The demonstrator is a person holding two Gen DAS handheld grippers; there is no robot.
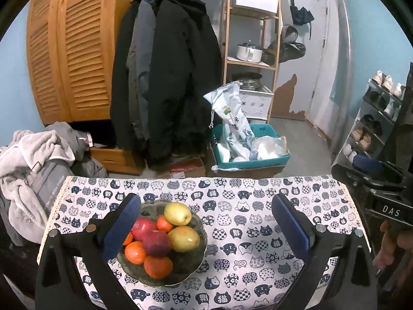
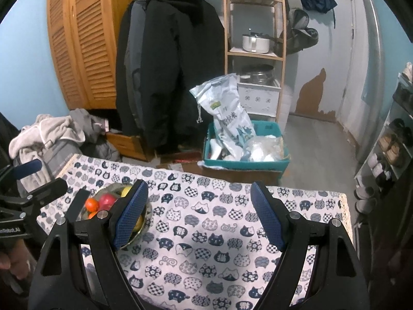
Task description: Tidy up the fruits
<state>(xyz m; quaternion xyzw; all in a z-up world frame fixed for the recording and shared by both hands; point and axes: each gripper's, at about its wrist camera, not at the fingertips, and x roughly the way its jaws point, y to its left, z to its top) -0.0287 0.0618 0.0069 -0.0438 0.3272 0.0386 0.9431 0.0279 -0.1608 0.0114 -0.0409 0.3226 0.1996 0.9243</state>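
Fingers (image 1: 124, 227) of both grippers spread wide, empty; whole fruit bowl (image 1: 191, 271) only in left view

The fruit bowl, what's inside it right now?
The bowl holds two yellow-green pears, two red apples and several oranges. The left tongs' finger covers the bowl's left edge, so anything there is hidden.
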